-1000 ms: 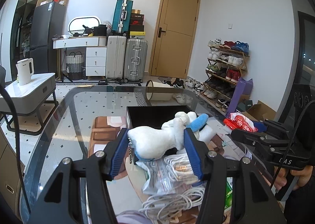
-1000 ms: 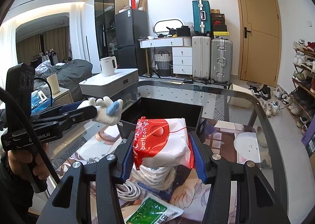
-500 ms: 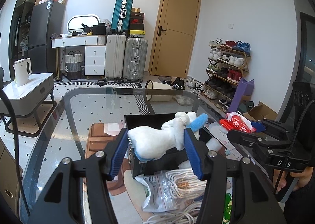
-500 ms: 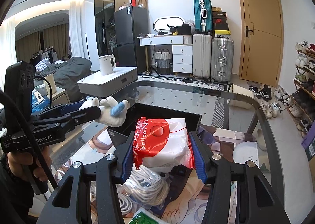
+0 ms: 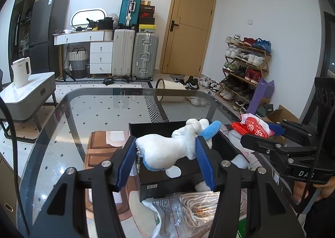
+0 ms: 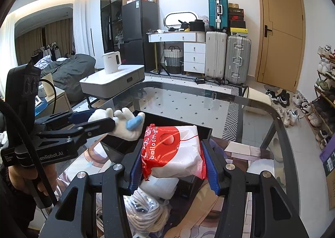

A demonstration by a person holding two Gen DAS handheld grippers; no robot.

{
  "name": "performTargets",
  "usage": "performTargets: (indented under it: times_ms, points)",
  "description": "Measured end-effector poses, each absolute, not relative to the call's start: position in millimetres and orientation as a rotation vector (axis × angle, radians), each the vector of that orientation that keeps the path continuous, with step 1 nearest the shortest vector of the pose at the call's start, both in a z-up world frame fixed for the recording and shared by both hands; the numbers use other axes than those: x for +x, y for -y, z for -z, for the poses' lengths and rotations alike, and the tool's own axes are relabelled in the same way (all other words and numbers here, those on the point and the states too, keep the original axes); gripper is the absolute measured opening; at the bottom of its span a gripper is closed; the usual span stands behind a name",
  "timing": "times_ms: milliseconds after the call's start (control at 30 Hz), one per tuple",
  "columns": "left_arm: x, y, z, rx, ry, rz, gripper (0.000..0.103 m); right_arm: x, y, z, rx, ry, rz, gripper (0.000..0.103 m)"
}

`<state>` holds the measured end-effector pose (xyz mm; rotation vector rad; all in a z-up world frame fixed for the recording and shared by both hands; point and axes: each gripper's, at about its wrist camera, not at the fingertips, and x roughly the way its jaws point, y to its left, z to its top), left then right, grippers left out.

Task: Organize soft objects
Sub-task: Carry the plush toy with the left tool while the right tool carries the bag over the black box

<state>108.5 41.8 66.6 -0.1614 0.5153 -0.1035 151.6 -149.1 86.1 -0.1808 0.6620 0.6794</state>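
My left gripper (image 5: 165, 142) is shut on a white plush toy (image 5: 167, 152) with a blue ear, held just above the near side of an open black box (image 5: 155, 129). In the right wrist view the plush toy (image 6: 123, 127) sticks out of the left gripper (image 6: 101, 117) over the box's left corner. My right gripper (image 6: 171, 147) is shut on a red and white plastic packet (image 6: 167, 150), in front of the black box (image 6: 178, 122). From the left wrist view the same packet (image 5: 254, 128) shows in the right gripper (image 5: 262, 134) beside the box's right edge.
A clear bag of coiled white cable (image 5: 194, 206) lies on the table in front of the box, also in the right wrist view as the cable bag (image 6: 146, 208). The glass table (image 5: 100, 108) stretches beyond the box. A shoe rack (image 5: 245, 66) stands to the right.
Both grippers have moved forward with their loads toward the black box. The box now sits closer under them, and the cable bag has slid lower in both views.
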Motion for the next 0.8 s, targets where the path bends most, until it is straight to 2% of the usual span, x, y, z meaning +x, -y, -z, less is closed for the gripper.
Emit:
performTargets:
  times_ms: [800]
  points:
    - [148,-38,-44,-0.13,-0.59,0.114,0.056,191,124,-61,-0.265,-0.735,-0.7,0.052]
